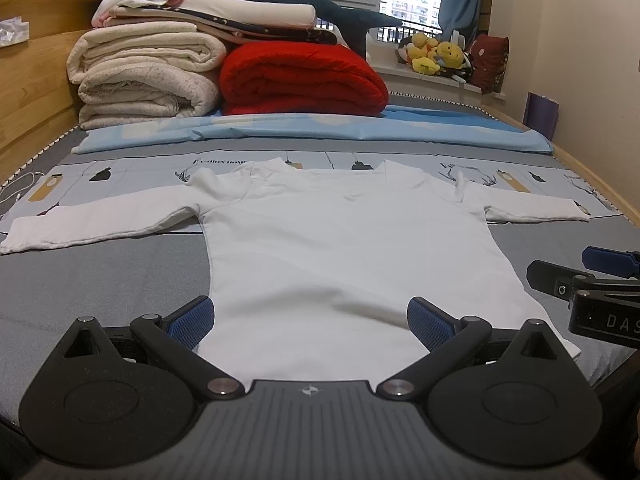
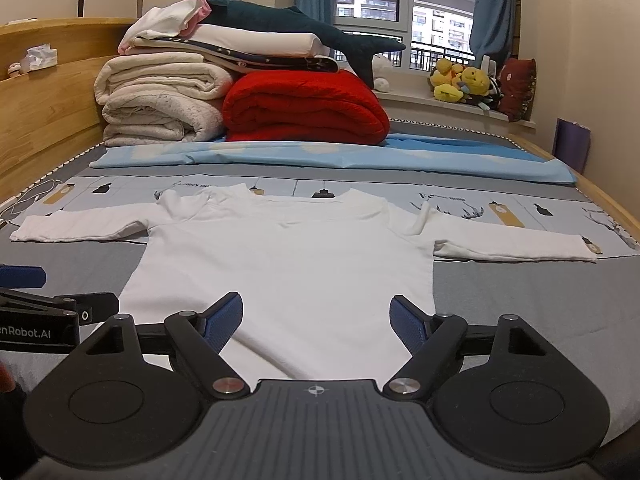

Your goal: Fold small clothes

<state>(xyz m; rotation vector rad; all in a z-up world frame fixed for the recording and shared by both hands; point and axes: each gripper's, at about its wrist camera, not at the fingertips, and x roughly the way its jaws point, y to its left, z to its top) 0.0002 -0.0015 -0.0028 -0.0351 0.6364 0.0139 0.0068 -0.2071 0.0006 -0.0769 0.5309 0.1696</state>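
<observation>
A small white long-sleeved shirt (image 1: 340, 240) lies flat on the bed, both sleeves spread sideways, collar away from me; it also shows in the right wrist view (image 2: 288, 264). My left gripper (image 1: 310, 320) is open and empty, its blue-padded fingers wide apart above the shirt's hem, toward its left side. My right gripper (image 2: 316, 322) is open and empty above the hem, toward its right side. The right gripper shows at the right edge of the left wrist view (image 1: 592, 280), and the left gripper at the left edge of the right wrist view (image 2: 44, 304).
The bed has a grey patterned sheet (image 1: 100, 272) and a wooden frame (image 1: 32, 92). A light blue folded sheet (image 1: 320, 128) lies behind the shirt. Behind it stand cream blankets (image 1: 148, 76), a red quilt (image 1: 300, 80) and a plush shark (image 2: 300, 28). Yellow soft toys (image 1: 436, 56) sit on the windowsill.
</observation>
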